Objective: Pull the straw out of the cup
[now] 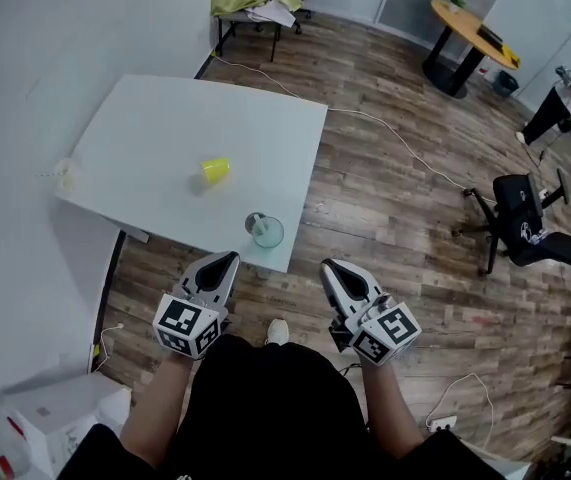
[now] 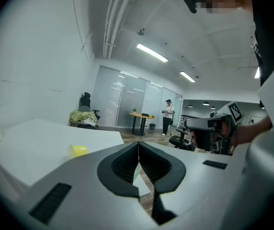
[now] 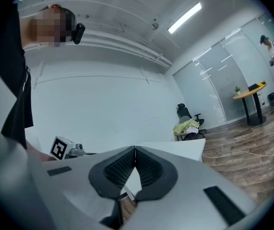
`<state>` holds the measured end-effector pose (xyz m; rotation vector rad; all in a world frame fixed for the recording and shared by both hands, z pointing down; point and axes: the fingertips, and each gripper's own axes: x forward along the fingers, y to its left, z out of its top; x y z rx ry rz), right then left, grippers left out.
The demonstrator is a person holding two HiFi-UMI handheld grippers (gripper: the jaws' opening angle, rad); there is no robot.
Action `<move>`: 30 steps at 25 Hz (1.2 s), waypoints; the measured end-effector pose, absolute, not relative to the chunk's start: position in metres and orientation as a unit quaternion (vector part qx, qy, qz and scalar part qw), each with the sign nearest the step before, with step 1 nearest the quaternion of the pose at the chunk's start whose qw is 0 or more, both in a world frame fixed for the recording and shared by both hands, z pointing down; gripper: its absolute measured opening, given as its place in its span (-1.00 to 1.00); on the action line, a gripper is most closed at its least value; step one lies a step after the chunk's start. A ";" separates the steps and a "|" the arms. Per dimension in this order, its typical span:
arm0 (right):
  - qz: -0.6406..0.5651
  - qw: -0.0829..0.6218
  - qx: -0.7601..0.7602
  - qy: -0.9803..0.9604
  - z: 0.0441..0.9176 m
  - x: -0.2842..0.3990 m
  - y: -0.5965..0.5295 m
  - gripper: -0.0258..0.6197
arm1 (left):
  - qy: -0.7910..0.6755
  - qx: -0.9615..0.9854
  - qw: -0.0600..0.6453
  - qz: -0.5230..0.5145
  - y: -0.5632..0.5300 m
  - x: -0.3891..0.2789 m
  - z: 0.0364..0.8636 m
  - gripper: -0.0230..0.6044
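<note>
Standing short of the white counter [image 1: 165, 133], the person holds the left tool [image 1: 232, 258] and right tool [image 1: 327, 266] closed and empty; the clear cup [image 1: 266, 231] sits by its near edge, so reaching and opening for the straw likely come next.

White table [image 1: 165, 138], yellow cup [image 1: 215, 169], bluish clear cup [image 1: 265, 231], brown plank floor [image 1: 395, 218].

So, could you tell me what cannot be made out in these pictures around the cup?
- Straw in the clear cup: head view, too small to tell.
- That cup: blocked in both gripper views by the left gripper and right gripper themselves.
- Pale object left of the yellow cup: head view, blurred.
</note>
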<state>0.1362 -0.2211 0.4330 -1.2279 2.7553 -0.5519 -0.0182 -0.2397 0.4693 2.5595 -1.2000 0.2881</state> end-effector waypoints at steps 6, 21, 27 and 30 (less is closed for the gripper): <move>-0.192 0.027 -0.382 0.904 0.445 0.133 -0.235 -0.85 | -0.432 0.883 0.149 0.109 -0.251 -0.020 0.477 -0.88; -0.227 0.013 -0.389 0.893 0.475 0.096 -0.258 -0.85 | -0.390 0.893 0.169 0.147 -0.288 -0.028 0.514 -0.87; -0.233 0.000 -0.414 0.880 0.491 0.092 -0.270 -0.85 | -0.348 0.902 0.184 0.177 -0.302 -0.019 0.537 -0.62; -0.235 -0.008 -0.423 0.875 0.498 0.090 -0.275 -0.85 | -0.331 0.905 0.194 0.184 -0.310 -0.015 0.547 -0.52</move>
